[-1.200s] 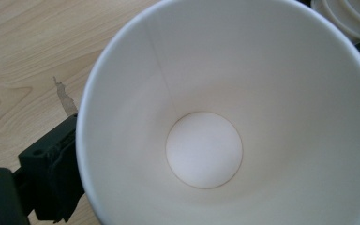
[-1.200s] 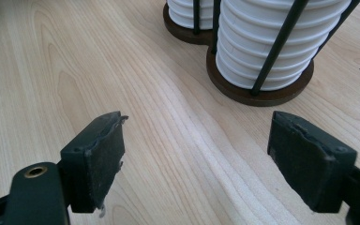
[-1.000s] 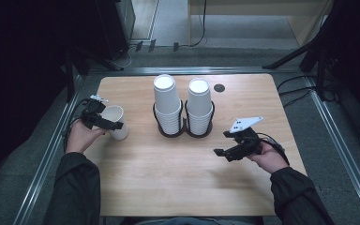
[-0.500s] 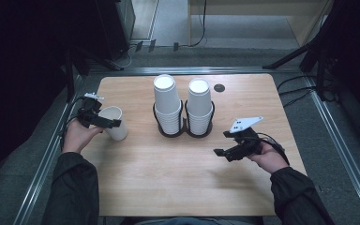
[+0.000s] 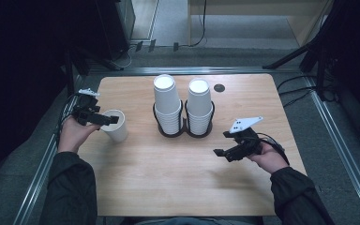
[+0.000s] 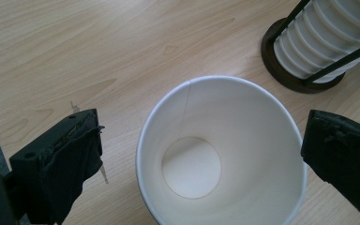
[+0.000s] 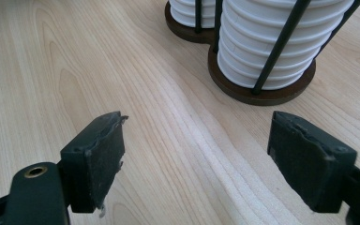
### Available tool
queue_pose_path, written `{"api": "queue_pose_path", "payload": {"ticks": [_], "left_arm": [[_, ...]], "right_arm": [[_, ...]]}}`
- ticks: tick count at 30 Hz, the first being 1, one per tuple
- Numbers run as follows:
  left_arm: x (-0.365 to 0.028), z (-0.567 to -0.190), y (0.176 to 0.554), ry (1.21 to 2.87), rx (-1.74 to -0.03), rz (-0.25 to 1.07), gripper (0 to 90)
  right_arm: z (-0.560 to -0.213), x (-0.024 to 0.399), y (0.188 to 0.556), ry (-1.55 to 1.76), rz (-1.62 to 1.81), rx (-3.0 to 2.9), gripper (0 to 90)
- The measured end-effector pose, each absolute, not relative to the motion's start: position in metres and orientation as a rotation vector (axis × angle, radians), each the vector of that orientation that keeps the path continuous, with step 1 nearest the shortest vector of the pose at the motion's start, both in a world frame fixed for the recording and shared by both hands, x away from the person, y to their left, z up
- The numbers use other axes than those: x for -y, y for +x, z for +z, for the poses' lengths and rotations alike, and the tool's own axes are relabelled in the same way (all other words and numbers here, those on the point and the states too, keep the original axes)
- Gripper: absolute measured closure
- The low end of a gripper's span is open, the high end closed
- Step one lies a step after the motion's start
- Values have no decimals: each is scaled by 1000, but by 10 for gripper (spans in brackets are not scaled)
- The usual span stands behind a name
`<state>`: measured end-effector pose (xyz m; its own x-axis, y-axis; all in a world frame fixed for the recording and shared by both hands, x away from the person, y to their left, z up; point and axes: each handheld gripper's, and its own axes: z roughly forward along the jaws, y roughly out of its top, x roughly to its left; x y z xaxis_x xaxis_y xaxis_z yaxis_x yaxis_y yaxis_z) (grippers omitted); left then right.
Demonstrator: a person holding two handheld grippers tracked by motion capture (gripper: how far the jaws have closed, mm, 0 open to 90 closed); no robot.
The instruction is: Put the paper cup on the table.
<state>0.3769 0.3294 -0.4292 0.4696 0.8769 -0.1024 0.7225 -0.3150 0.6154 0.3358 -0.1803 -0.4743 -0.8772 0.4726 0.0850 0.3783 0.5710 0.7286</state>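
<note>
Paper cup work is seen at the left edge of the pale wooden table [image 5: 178,183]: a single white paper cup [image 5: 116,125] stands open-mouthed on the wood, well apart from the two tall stacks of white paper cups [image 5: 168,105] held in a dark wire twin holder [image 5: 183,132] near the middle. Compared with the pictures from a second ago, the left gripper [image 5: 104,119] has been raised a little, while the cup appears to have been left where it was. In the left gripper view the two black jaws are seen standing apart on either side of the cup's rim [image 6: 222,150], with clear gaps between pads and paper, so nothing is clamped (a release already made is the likeliest reading, though a fresh approach cannot be ruled out). If so, the placing of this cup can be judged as done, and the hand is free to be drawn back or sent to a stack for another.

The right gripper [image 5: 223,152] has been kept still, low over the bare wood near the holder's right side; its jaws are spread wide with nothing between them, the right-hand stack [image 7: 281,42] lying just ahead.
</note>
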Motion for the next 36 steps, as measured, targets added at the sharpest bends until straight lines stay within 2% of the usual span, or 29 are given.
{"api": "queue_pose_path", "payload": {"ticks": [12, 20, 26, 36], "left_arm": [[-325, -404, 367, 2080, -1291, 335, 0], [-309, -391, 356, 2078, -1228, 312, 0], [-291, -389, 347, 2119, -1170, 396, 0], [-261, -392, 341, 2120, -1130, 307, 0]], "right_arm": [[-474, 179, 336, 721, 1202, -2678, 194], [-473, 176, 339, 710, 1211, -2678, 194], [-472, 170, 343, 699, 1214, -2681, 194], [-469, 166, 348, 707, 1244, -2676, 192]]}}
